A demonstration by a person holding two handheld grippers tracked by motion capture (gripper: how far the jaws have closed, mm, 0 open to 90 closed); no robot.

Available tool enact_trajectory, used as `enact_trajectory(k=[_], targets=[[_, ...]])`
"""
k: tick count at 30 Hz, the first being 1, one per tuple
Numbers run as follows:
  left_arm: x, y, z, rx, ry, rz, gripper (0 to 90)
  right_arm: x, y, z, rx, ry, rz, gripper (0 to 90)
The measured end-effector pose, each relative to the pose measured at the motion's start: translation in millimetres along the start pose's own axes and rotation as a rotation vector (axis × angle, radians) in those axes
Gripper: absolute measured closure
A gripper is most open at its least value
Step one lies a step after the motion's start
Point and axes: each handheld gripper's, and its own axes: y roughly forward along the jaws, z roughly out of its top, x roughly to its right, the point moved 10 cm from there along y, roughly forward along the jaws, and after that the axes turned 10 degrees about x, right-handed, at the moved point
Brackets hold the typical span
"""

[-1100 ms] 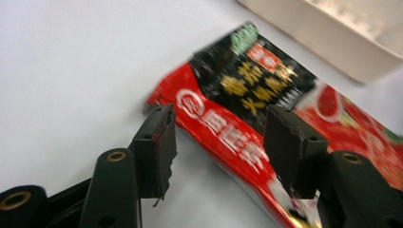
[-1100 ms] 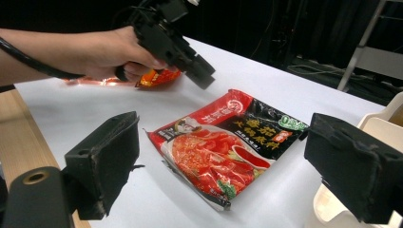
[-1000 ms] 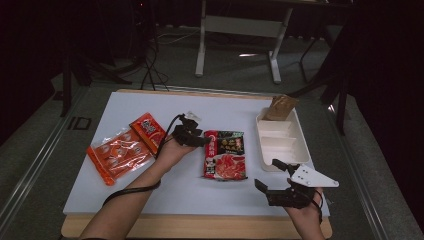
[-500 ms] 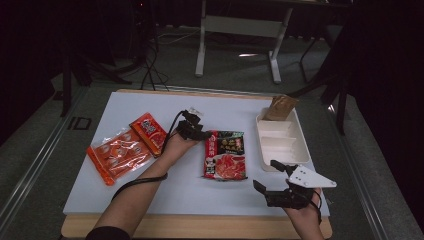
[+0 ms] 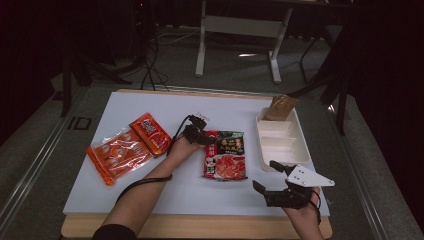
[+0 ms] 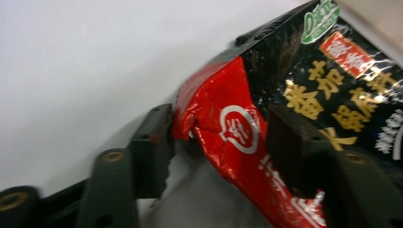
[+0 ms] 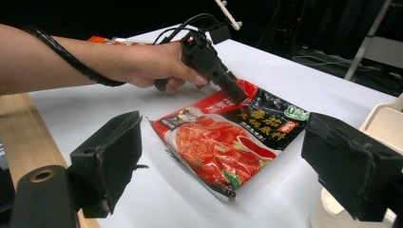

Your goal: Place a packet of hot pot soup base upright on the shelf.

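Observation:
A red and black noodle packet lies flat on the white table, near its middle. My left gripper points down at the packet's far left corner. In the left gripper view, that gripper has the red corner of the packet between its jaws, one jaw beside the edge and the other over the printed face. The jaws have just been closing and still stand apart. My right gripper is open near the table's front right, with nothing between its jaws. From there, my right gripper looks at the packet.
A white divided tray stands to the packet's right, with a brown pouch at its far end. Two orange-red snack bags lie at the left. The wooden front edge runs along the near side.
My left hand has moved a little right and down onto the packet's corner. The right gripper has stayed in place.

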Motion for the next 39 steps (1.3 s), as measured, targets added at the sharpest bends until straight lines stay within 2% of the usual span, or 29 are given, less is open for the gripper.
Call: enact_trajectory(k=[3, 5, 7, 10, 12, 14, 17, 19, 24, 31, 39], targets=[[2.6, -0.3, -0.8, -0.007, 0.009, -0.011, 52.1, -0.1, 1.1, -1.0, -0.005, 0.005, 0.004, 13.1], [4.7, -0.6, -1.9, -0.006, 0.019, 0.001, 56.7, -0.7, 1.7, -1.3, -0.008, 0.001, 0.004, 13.2], [5.7, -0.8, -2.0, -0.01, 0.005, 0.004, 62.9, -1.4, 2.3, -1.4, -0.008, 0.001, 0.006, 13.2], [3.1, -2.0, -1.0, -0.02, 0.002, 0.04, 73.2, -1.9, 3.3, -2.6, -0.017, -0.001, 0.007, 13.4], [4.0, -2.3, -0.2, -0.014, 0.04, 0.061, 76.6, -2.0, 3.8, -3.1, -0.019, -0.003, 0.007, 13.4], [5.2, -3.1, 0.8, -0.008, 0.055, 0.076, 77.8, -2.0, 3.6, -2.7, -0.017, -0.001, 0.007, 13.4], [7.2, -5.1, 3.5, 0.013, 0.044, 0.08, 80.8, -0.7, 3.4, -2.2, -0.015, 0.003, 0.002, 13.4], [9.0, -7.9, 7.3, 0.034, 0.023, 0.061, 84.4, -0.1, 3.0, -2.0, -0.013, 0.006, -0.001, 13.4], [15.2, -17.6, 16.3, 0.053, 0.036, 0.057, 85.6, 1.8, 2.0, -0.7, -0.004, 0.01, -0.009, 13.4], [31.8, -38.1, 35.0, 0.137, 0.048, 0.032, 86.3, 3.4, -1.2, 4.9, 0.017, 0.008, -0.03, 13.3], [58.5, -67.2, 50.2, 0.226, 0.075, -0.012, 86.7, 10.9, -5.4, 11.1, 0.046, 0.04, -0.067, 11.2]])
